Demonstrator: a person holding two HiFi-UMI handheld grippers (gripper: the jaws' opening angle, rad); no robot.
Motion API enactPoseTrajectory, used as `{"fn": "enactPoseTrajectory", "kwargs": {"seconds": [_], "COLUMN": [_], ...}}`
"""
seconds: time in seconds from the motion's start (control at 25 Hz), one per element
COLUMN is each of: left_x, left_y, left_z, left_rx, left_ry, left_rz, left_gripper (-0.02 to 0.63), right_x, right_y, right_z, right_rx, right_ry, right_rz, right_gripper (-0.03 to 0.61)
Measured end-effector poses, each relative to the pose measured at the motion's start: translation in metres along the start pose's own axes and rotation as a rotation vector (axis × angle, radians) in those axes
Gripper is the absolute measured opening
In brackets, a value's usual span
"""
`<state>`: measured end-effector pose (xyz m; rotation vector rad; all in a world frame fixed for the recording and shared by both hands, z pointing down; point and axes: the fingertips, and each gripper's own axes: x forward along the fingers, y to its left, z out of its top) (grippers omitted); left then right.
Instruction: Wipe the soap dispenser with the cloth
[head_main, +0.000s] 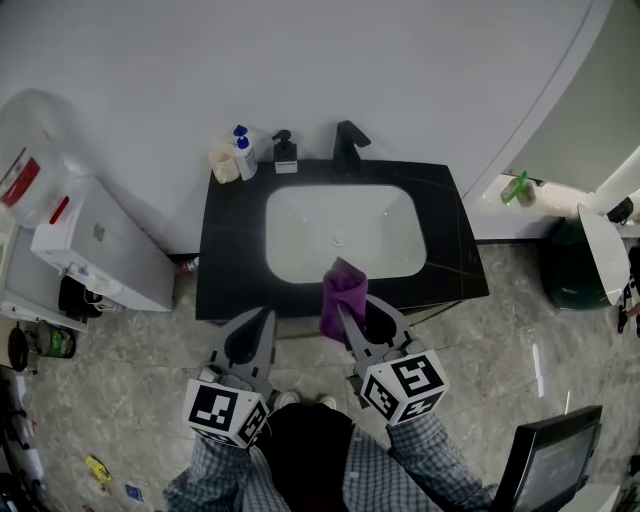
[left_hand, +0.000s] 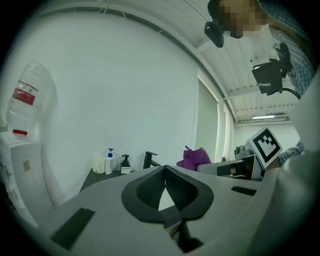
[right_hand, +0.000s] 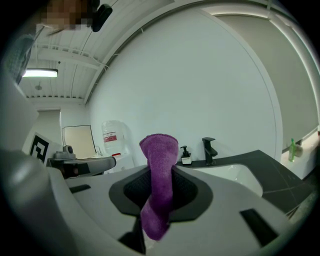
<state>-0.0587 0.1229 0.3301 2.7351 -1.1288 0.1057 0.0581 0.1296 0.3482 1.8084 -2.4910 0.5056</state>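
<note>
**Purple cloth gripped, dispenser not yet reached**

Purple cloth (head_main: 343, 288) stands up from the right gripper (head_main: 360, 318), clamped firmly between its jaws over the front edge of the black counter (head_main: 225, 270). The left gripper (head_main: 258, 328) is alongside, jaws pressed together on nothing. Beyond the white basin (head_main: 300, 250), the soap dispenser (head_main: 285, 151) sits at the counter's back edge, just left of the tap (head_main: 349, 147) and well apart from the cloth. This looks like the approach. The next move is to carry the cloth across the basin onto the dispenser's body.

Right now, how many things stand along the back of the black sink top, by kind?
Black pump soap dispenser: 1
White bottle with blue pump: 1
Cream round container: 1
Black tap: 1
Total: 4
</note>
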Motion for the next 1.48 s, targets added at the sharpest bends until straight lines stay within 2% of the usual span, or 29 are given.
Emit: {"fn": "enactPoseTrajectory", "kwargs": {"seconds": [0.24, 0.48, 1.48], "left_x": [0.009, 0.018, 0.016], "left_y": [0.002, 0.004, 0.009], "left_z": [0.006, 0.011, 0.014], "left_rx": [0.013, 0.024, 0.003], "left_ry": [0.001, -0.005, -0.015], "left_rz": [-0.037, -0.06, -0.064], "left_gripper": [0.011, 0.011, 0.011], "right_x": [0.003, 0.01, 0.018], "right_y": [0.003, 0.002, 0.011], "right_z": [0.0, 0.005, 0.006], "right_rx": [0.052, 0.04, 0.041], "right_ry": [-0.032, -0.032, -0.017], "right_rz": [-0.017, -0.024, -0.004], "right_gripper": [0.087, 0.087, 0.087]}}
